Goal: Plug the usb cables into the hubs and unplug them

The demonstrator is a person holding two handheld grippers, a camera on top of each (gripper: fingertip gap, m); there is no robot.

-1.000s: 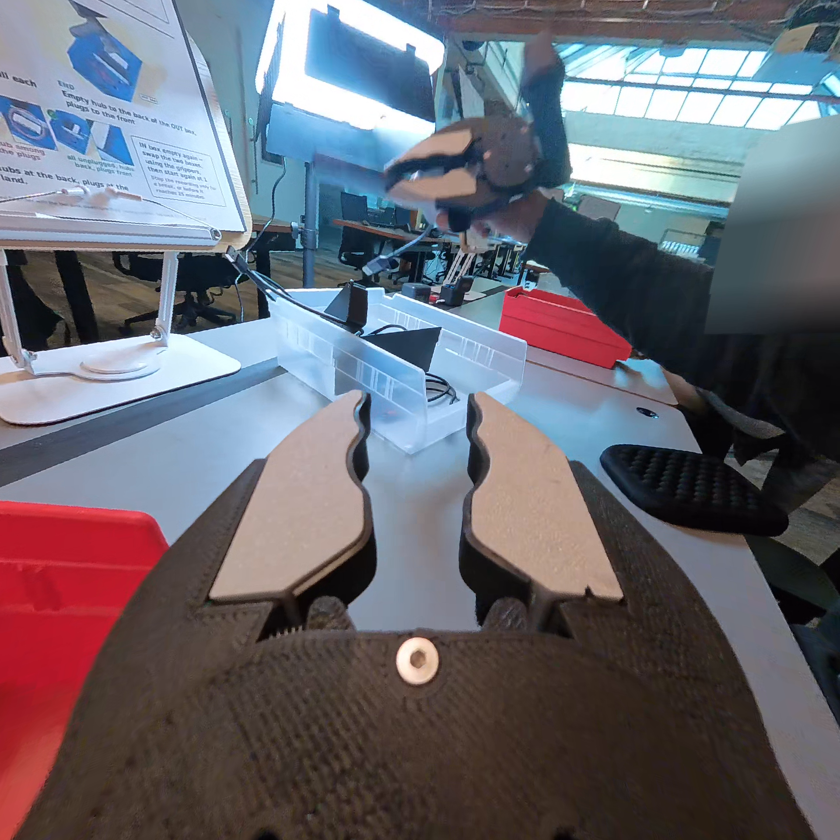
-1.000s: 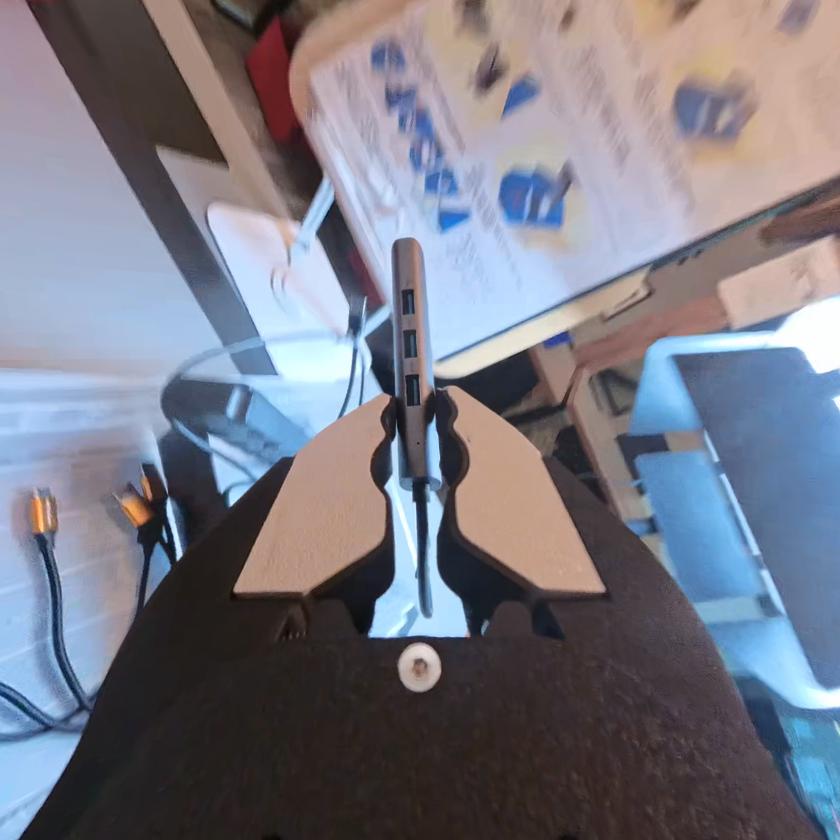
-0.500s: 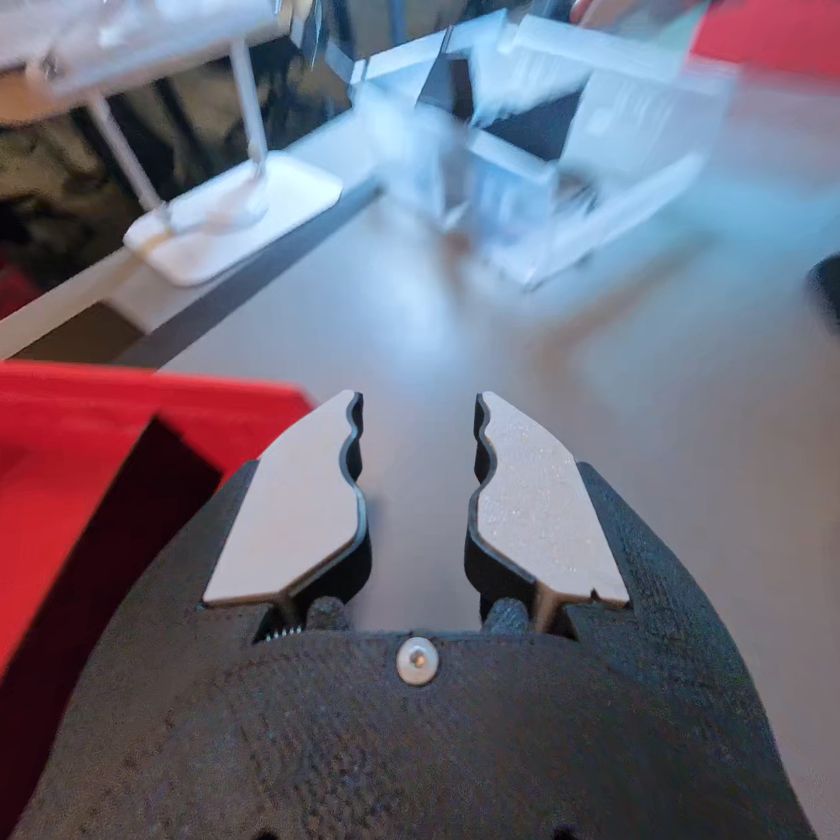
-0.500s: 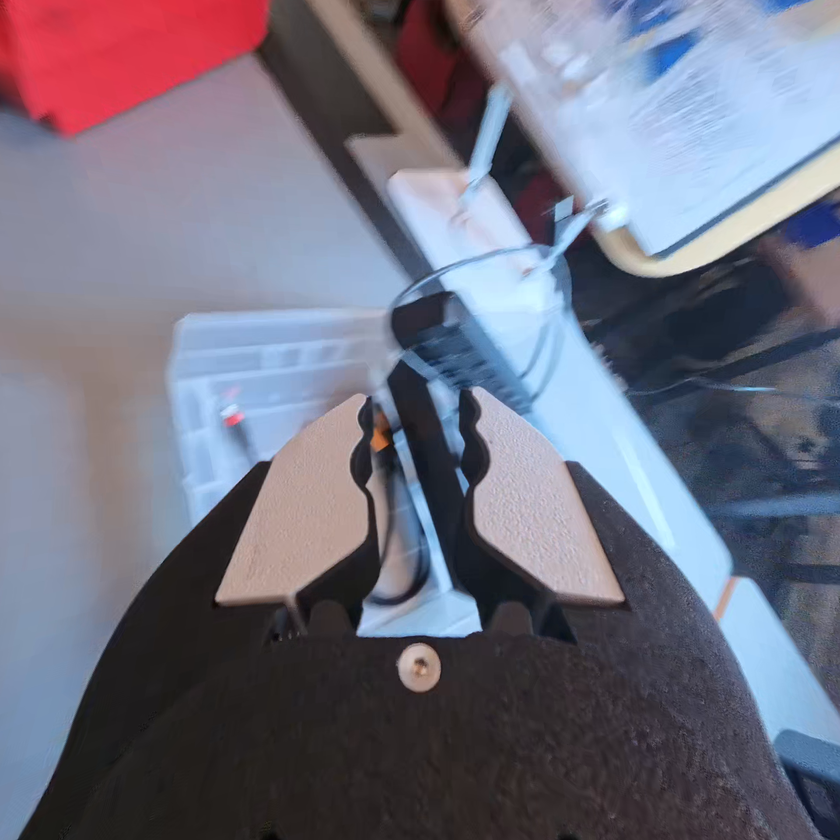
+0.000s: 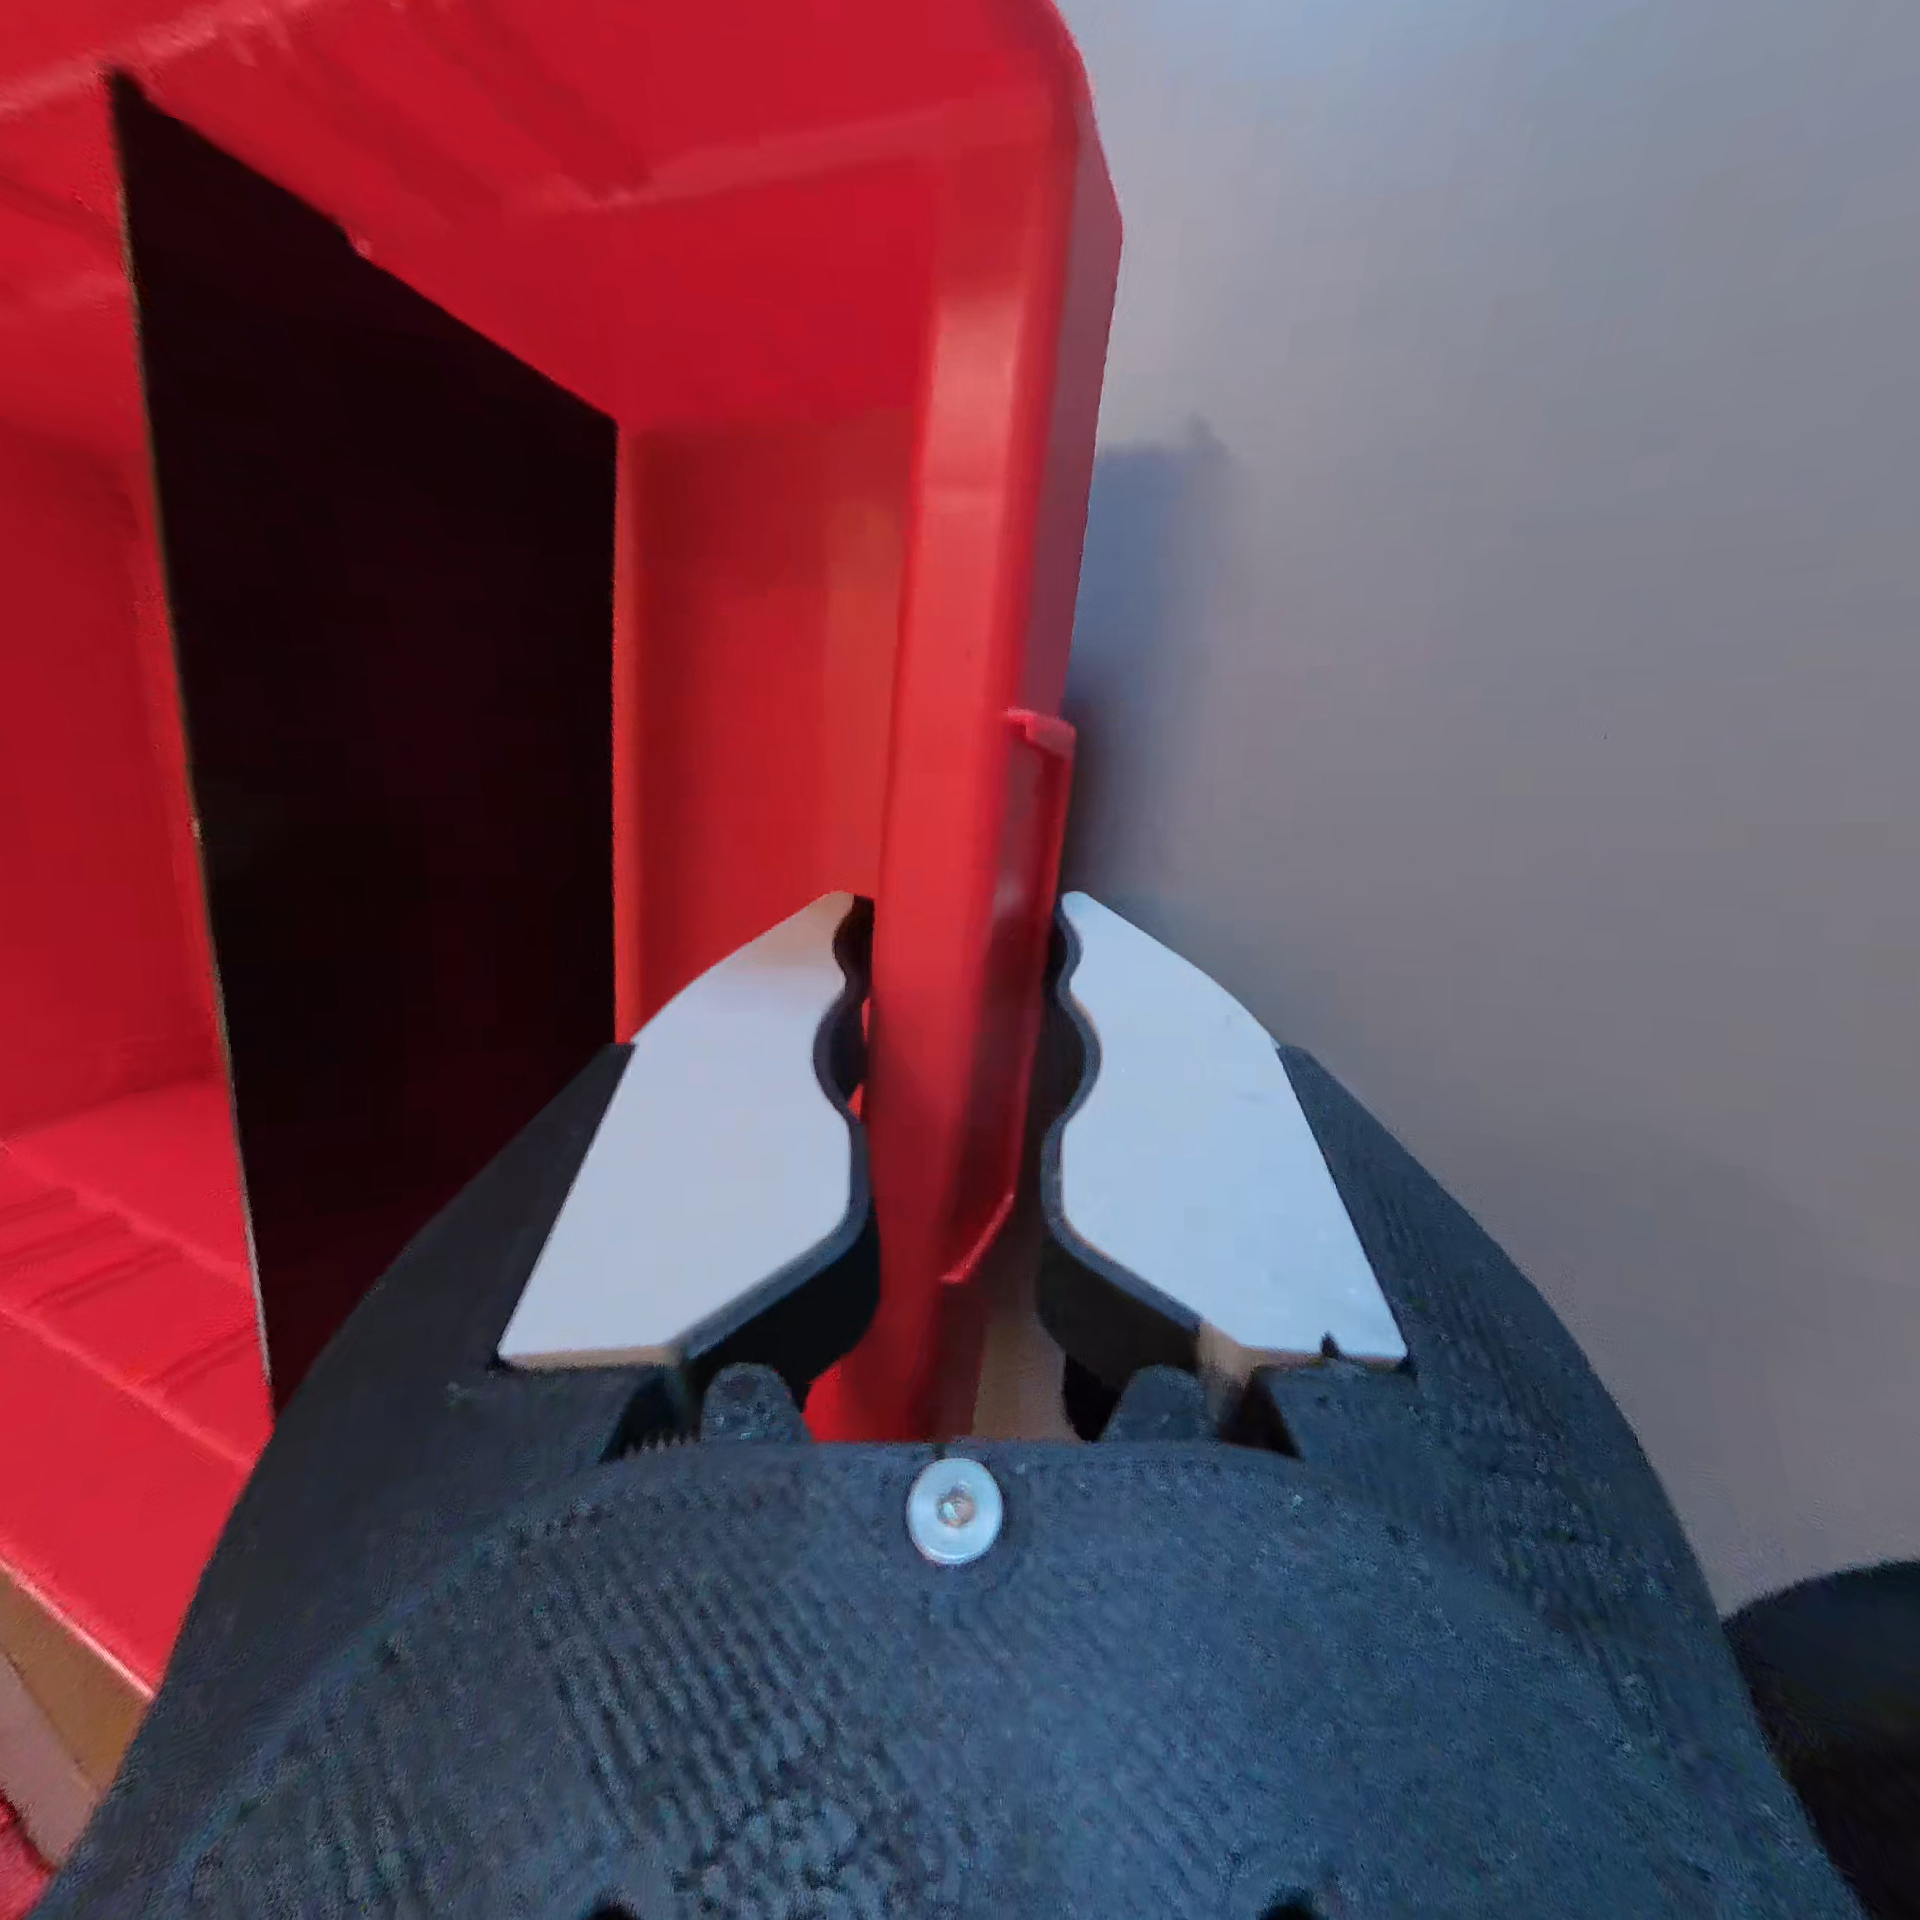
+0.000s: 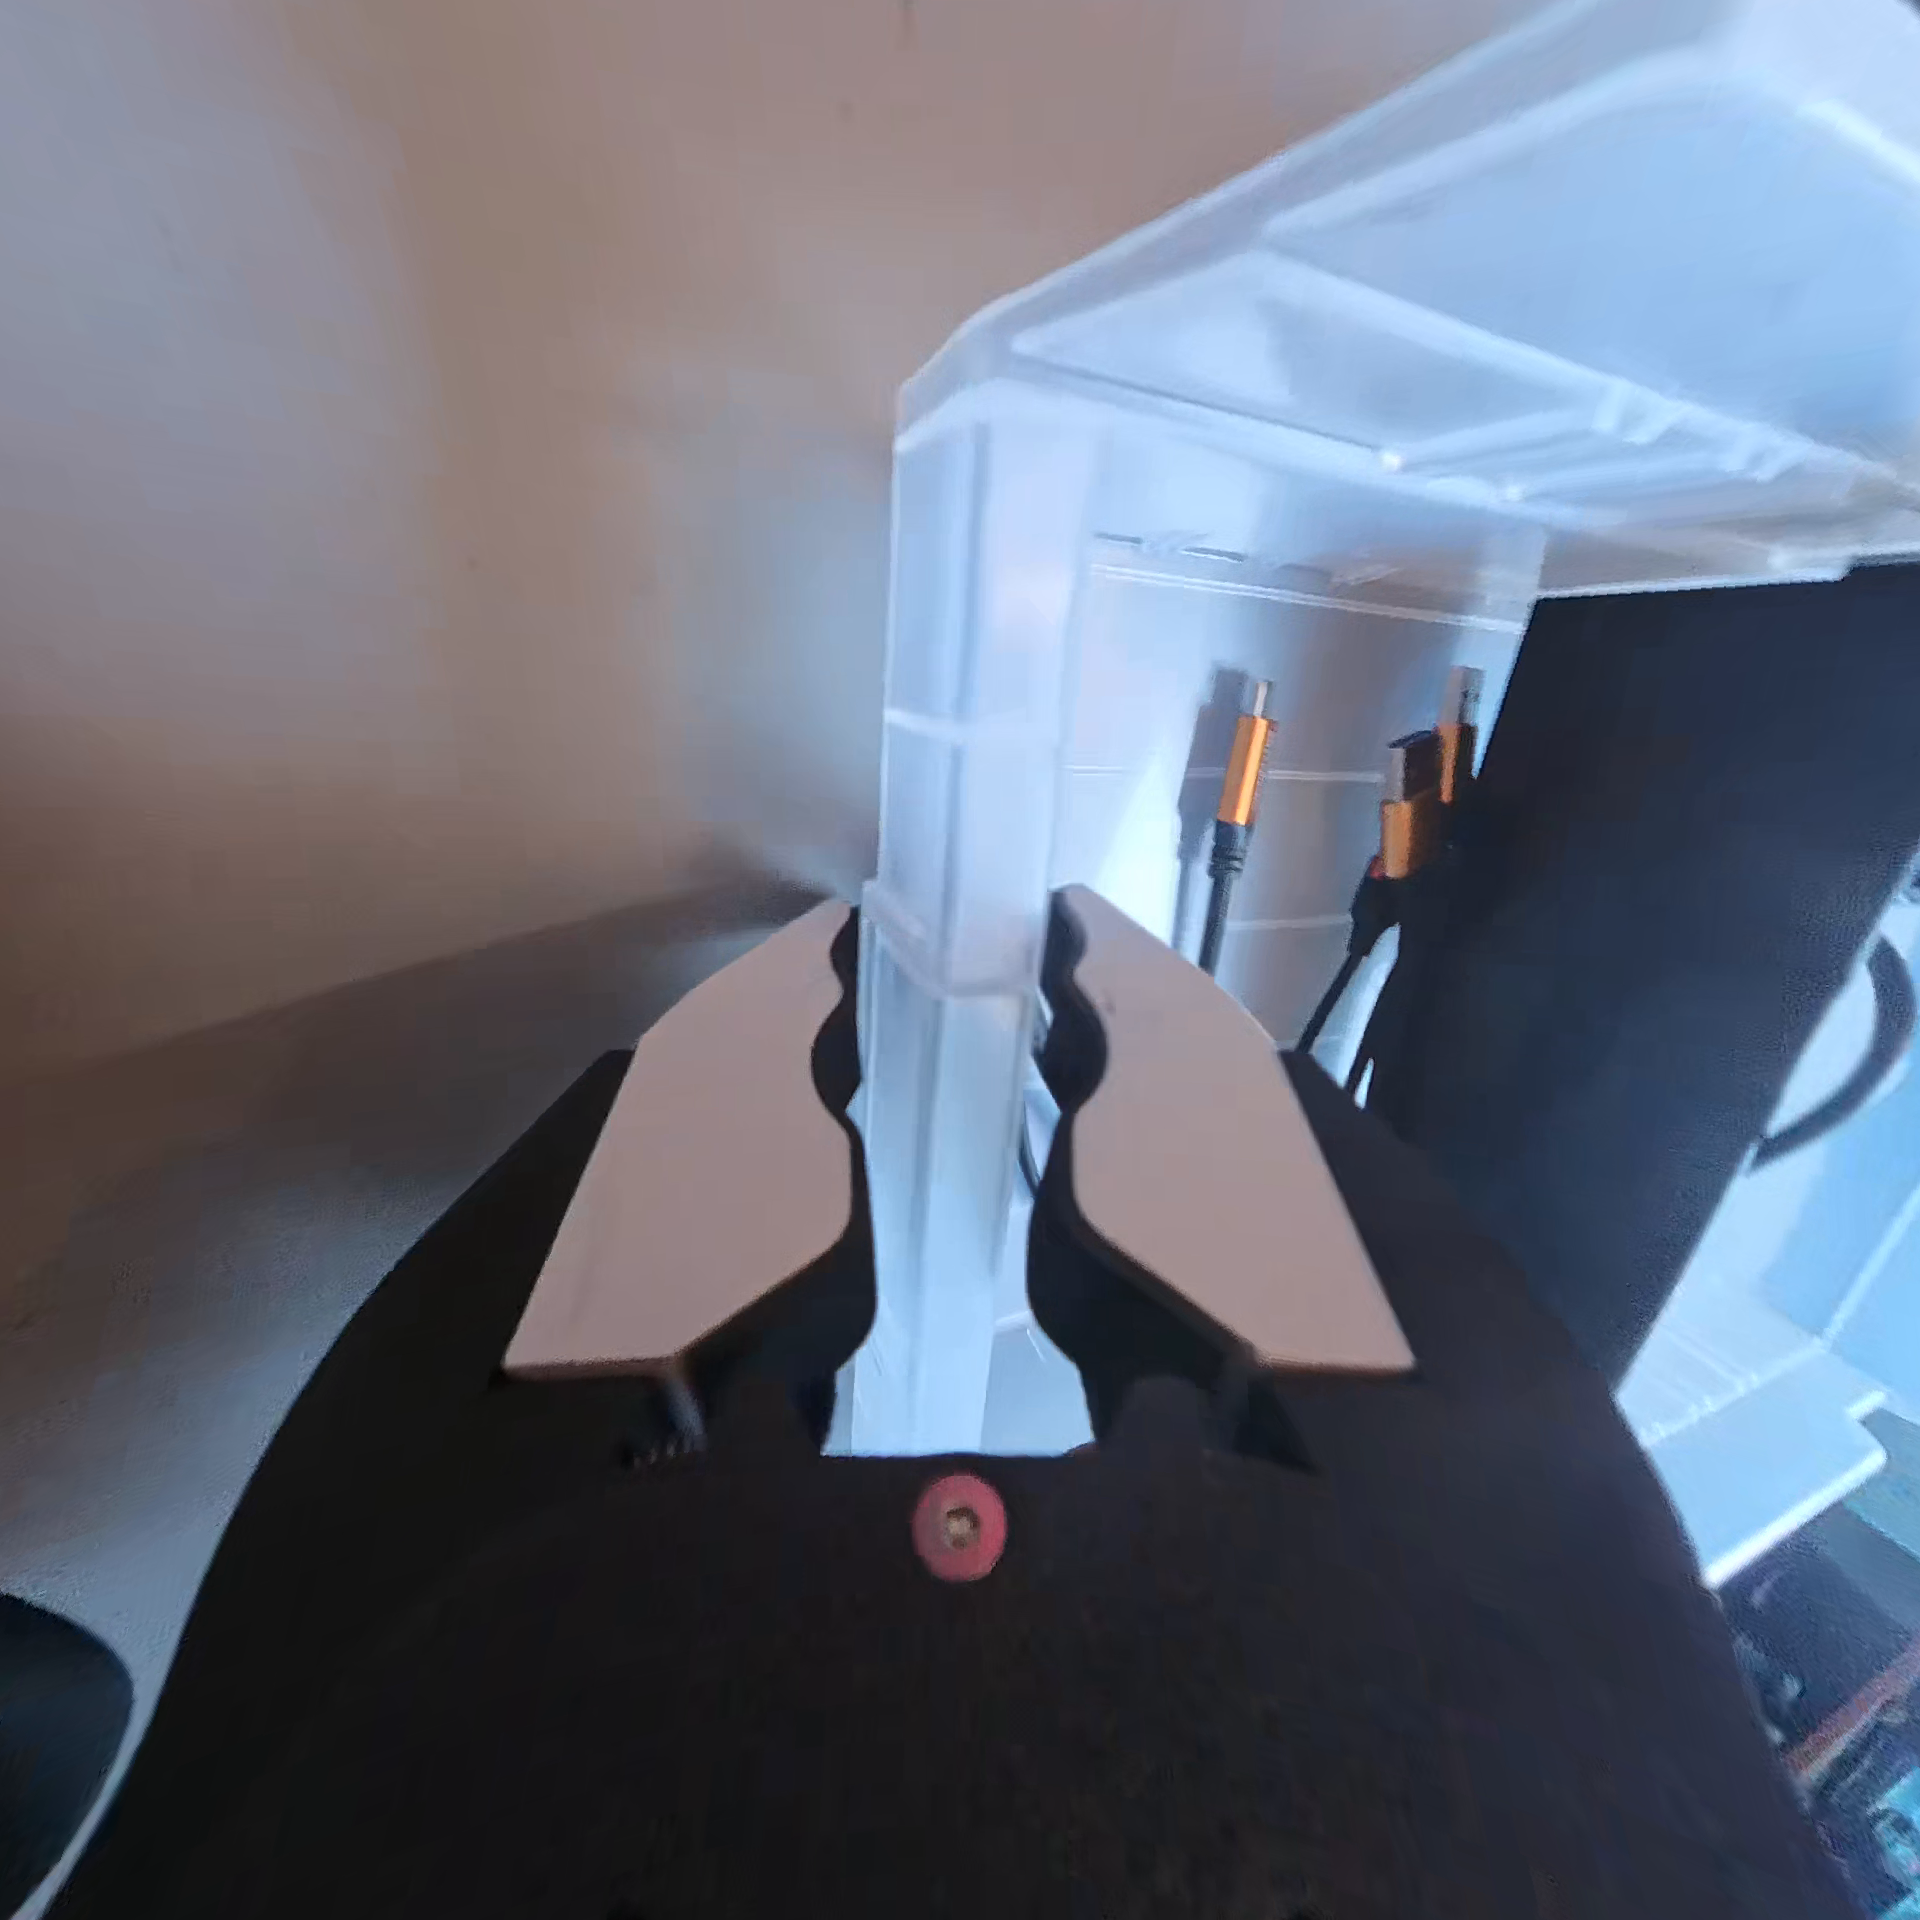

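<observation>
Now the left tool (image 5: pixel 956 1091) straddles the red bin (image 5: pixel 977 623) wall, and the right tool (image 6: pixel 951 1091) straddles the clear bin (image 6: pixel 966 727) wall; neither has squeezed shut yet. Orange usb cables (image 6: pixel 1242 769) lie inside the clear bin. Squeeze both walls firmly before moving either bin on the counter (image 5: pixel 1507 520).

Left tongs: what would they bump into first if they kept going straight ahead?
The red bin's side wall: it already sits between the open left tongs, so going on would slide them farther along it. How far the wall runs is unclear.
</observation>
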